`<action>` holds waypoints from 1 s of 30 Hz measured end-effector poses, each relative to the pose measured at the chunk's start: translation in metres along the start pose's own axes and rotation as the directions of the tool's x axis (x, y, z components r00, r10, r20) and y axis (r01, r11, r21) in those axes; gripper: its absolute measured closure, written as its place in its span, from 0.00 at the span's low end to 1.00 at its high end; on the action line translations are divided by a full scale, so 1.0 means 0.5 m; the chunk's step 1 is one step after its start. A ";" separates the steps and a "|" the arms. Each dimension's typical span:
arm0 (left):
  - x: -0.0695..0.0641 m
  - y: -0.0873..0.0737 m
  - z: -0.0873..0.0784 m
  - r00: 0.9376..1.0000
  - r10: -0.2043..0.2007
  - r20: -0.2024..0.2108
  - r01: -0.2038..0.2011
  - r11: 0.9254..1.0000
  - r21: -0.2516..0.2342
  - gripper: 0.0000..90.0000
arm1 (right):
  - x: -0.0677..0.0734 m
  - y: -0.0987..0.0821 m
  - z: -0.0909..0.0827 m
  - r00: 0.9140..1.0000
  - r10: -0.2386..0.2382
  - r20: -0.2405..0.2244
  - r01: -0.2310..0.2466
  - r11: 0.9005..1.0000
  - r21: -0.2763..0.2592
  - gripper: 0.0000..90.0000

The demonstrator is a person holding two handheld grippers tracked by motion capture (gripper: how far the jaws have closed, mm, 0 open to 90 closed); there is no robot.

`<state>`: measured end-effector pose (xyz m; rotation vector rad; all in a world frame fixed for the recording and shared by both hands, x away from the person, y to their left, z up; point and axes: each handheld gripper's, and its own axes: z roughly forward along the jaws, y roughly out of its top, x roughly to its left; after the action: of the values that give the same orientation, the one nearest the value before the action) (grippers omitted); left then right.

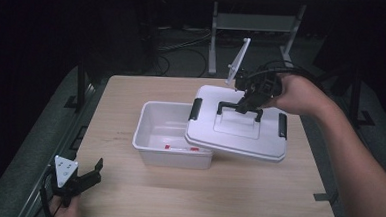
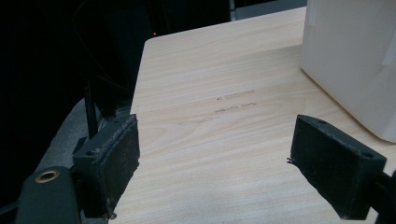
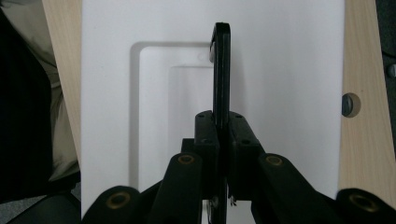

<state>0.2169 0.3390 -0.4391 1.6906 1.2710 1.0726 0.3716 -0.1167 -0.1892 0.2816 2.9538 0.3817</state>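
The right gripper (image 1: 244, 107) is clamped on the black handle (image 1: 238, 108) of a white lid (image 1: 237, 125), its jaws pressed tight against both faces of the handle; the lid is lifted and tilted, its near-left part hanging over the right end of an open white box (image 1: 172, 132) and the rest of it over the right half of the table (image 1: 126, 195); the box stands near the middle of the table, a little toward the left edge; the left gripper (image 1: 93, 171) sits at the near left corner with its jaws spread wide and nothing between them, held by a hand (image 1: 65, 209) at the bottom edge. The right gripper view shows the handle (image 3: 221, 84) edge-on between the two pads, running up across the lid's recessed panel (image 3: 177, 116); the left gripper view shows bare wood (image 2: 210, 140) between the two open pads and one white wall of the box (image 2: 350, 65) at its right; the high view alone shows small red marks (image 1: 179, 148) low in the box; I cannot tell what they are.
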 end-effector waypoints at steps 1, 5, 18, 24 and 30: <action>0.000 0.000 0.000 1.000 0.001 0.000 -0.001 1.000 0.000 0.17 | -0.001 0.005 0.001 1.000 -0.007 -0.002 0.007 1.000 0.001 0.94; 0.000 0.001 0.000 1.000 0.002 -0.002 -0.002 1.000 0.001 0.17 | 0.000 0.021 0.004 1.000 -0.014 -0.007 0.014 1.000 -0.001 0.94; -0.001 0.000 -0.002 1.000 0.007 -0.002 -0.007 1.000 0.000 0.17 | -0.003 0.069 0.020 0.999 -0.049 -0.017 0.049 0.999 -0.004 0.94; -0.001 -0.001 -0.002 1.000 0.014 -0.001 -0.014 1.000 0.002 0.17 | -0.001 0.096 0.032 0.998 -0.063 -0.024 0.063 0.998 0.001 0.94; 0.001 -0.001 -0.004 1.000 0.011 -0.002 -0.011 1.000 0.001 0.17 | -0.001 0.127 0.044 0.996 -0.081 -0.034 0.081 0.997 -0.004 0.94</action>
<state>0.2149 0.3398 -0.4389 1.6993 1.2653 1.0806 0.3865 -0.0515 -0.1933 0.1552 2.9862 0.3829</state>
